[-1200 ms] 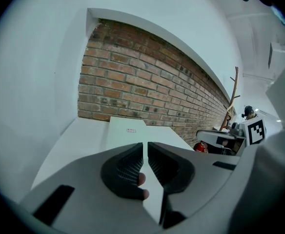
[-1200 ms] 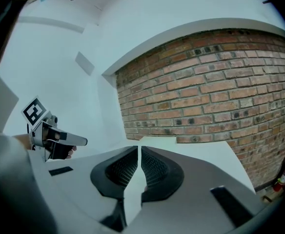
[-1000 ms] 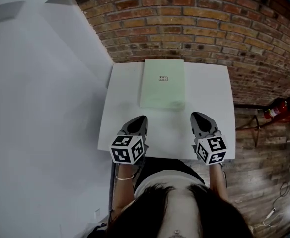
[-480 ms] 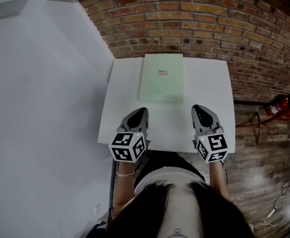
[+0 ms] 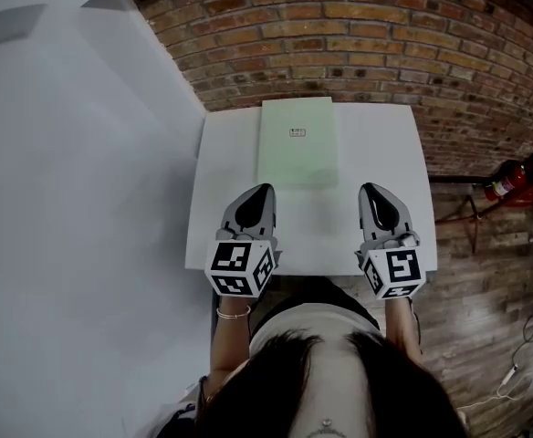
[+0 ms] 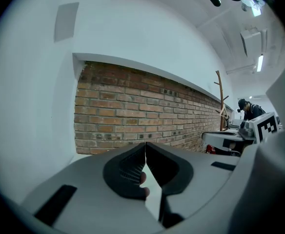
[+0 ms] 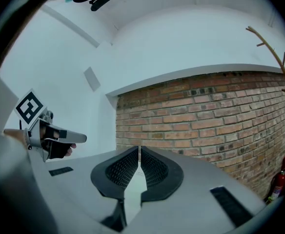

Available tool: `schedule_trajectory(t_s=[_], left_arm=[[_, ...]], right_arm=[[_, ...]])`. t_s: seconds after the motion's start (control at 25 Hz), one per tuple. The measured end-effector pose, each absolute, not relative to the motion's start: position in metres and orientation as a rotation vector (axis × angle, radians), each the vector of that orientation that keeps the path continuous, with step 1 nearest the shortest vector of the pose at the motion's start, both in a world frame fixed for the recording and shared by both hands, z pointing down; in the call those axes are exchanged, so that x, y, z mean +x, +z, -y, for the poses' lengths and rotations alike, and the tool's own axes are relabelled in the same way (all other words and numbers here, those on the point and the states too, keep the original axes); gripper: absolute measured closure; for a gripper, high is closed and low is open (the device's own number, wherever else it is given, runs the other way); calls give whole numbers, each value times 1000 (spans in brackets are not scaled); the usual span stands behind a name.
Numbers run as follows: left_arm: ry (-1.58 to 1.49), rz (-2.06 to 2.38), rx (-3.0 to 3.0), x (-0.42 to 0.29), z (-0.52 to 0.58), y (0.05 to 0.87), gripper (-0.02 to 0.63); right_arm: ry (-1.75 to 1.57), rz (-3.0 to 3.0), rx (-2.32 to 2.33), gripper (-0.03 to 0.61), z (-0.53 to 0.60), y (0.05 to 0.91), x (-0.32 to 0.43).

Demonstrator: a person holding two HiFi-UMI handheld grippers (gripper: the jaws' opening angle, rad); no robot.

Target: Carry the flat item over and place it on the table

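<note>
The flat item (image 5: 296, 144), a pale green pad with a small label on top, lies face up on the table (image 5: 219, 217). It sits in the table's far half, about midway across, with its far end at the table edge that meets the brick wall (image 5: 358, 35). It rests fully on the top with nothing overhanging, so the placing looks done.

The left gripper (image 5: 256, 195) and the right gripper (image 5: 377, 195) hang over the table's near half. One is on each side of the item's line, and both are clear of its near end. In each gripper view the jaws are closed together, with only a hairline between the pads and nothing caught there. Neither gripper is carrying anything.

Both grippers point roughly level toward the wall and appear to be held above the table, not resting on it. The matched spacing suits a two-sided hold on something wide and thin. With the item down, the closed, empty jaws read as a rest pose.
</note>
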State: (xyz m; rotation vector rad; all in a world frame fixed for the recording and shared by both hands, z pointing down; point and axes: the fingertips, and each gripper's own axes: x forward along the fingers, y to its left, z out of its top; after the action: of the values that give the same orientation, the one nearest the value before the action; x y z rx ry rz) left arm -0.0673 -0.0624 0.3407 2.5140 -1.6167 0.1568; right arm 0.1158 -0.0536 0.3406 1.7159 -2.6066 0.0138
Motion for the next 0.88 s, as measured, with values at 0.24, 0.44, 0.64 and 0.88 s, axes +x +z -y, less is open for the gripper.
schedule_trajectory(t_s=[0.24,0.44,0.64,0.88], left_arm=[[148,1617,2593,-79,54,324,598],[145,1602,2631,-87,42,318,600],[110,1594,2664,-97,26,312,600],[41,1603,2719,-112,2,303,600]], right_arm=[[-51,2591,1756,531,38,327,94],[-91,2577,1800,531,21,317,82],[-148,2559,1826,532,1,308,70],[-221,2549,1851,535,-24,296,54]])
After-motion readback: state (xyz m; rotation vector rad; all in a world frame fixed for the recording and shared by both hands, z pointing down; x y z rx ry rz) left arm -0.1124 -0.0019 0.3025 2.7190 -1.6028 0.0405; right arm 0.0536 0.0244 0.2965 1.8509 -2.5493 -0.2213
